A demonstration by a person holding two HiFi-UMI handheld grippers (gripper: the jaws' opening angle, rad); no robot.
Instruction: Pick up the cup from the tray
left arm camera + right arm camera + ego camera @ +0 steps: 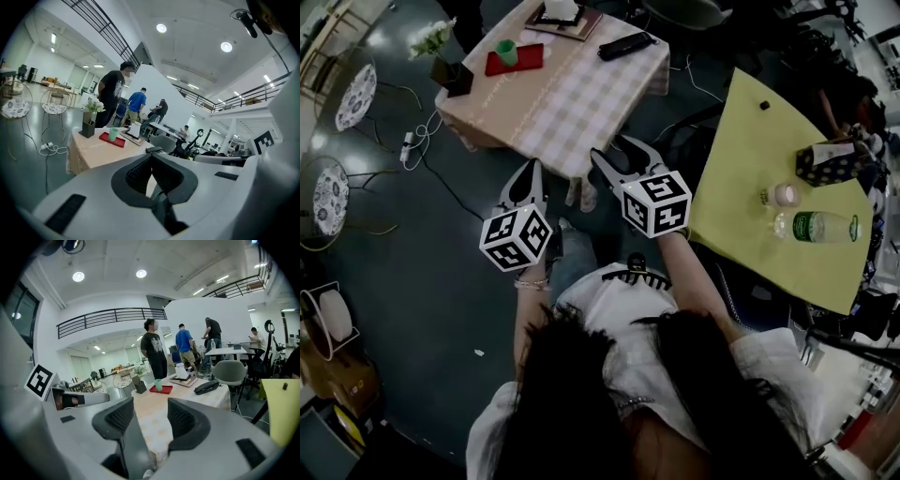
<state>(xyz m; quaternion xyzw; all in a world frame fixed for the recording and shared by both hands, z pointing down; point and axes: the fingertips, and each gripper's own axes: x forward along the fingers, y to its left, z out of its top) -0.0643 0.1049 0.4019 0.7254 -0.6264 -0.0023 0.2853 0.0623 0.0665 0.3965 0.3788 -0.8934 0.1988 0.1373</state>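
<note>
One cup sits on one tray at top centre. Two tables show, a checked table and a yellow table, with one bottle at right. Two chairs stand at left, and a left gripper and right gripper at centre.

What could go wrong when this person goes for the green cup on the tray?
The green cup stands at the table's far end, far from the open right gripper, so a long reach may tip it. The flower vase stands close beside the red tray; a gripper might knock it.
</note>
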